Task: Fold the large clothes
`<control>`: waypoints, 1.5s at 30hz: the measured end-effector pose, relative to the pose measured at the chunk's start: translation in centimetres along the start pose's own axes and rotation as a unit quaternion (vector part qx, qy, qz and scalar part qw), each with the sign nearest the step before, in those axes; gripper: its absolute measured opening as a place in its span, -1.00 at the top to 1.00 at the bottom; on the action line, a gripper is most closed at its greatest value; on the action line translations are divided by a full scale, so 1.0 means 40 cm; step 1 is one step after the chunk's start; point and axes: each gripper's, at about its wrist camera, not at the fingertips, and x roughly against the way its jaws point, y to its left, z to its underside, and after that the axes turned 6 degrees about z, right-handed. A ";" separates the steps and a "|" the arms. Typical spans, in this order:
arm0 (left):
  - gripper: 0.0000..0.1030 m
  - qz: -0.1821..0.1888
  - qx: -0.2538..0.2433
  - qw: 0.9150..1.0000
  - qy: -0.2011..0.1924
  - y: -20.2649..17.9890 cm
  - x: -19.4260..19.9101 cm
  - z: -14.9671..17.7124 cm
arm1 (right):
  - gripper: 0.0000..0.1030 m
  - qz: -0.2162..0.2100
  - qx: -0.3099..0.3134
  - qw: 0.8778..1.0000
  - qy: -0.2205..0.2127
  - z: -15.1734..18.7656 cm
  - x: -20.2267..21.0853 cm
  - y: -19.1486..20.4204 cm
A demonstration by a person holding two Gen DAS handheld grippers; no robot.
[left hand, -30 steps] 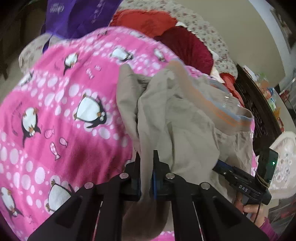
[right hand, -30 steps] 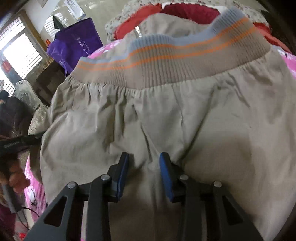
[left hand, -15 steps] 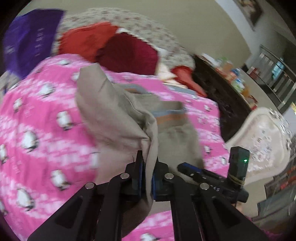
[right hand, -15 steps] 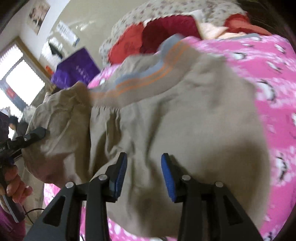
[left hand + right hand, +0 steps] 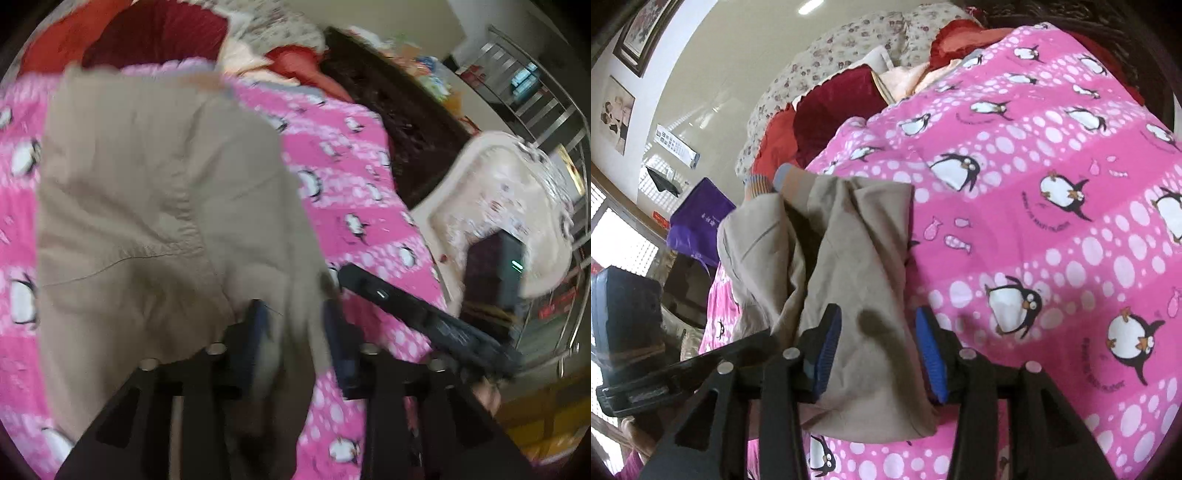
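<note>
Down go the trousers (image 5: 155, 206) onto our pink quilt (image 5: 354, 206); left gripper (image 5: 295, 332) has let go, right gripper (image 5: 877, 343) gapes too, cloth at six o'clock.

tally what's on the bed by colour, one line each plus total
Beige: 1, the trousers
Pink: 1, the penguin blanket
Dark red: 1, a cushion
Bright red: 1, a cushion
Purple: 1, a bag at the far edge
Total: 5
</note>
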 end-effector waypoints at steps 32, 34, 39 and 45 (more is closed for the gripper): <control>0.18 -0.163 -0.007 0.986 -0.029 0.109 0.029 0.160 | 0.52 0.054 0.120 0.991 -0.004 -0.112 -0.099 0.152; 0.18 -0.162 -0.007 0.986 -0.027 0.109 0.029 0.161 | 0.28 0.043 0.125 0.991 0.001 -0.095 -0.036 0.165; 0.18 -0.163 0.002 0.986 -0.031 0.119 0.035 0.161 | -0.40 0.002 0.140 0.989 0.037 -0.001 0.027 0.183; 0.16 -0.160 0.016 0.986 -0.035 0.109 0.063 0.170 | 0.81 0.091 0.173 0.980 0.045 0.112 -0.019 0.109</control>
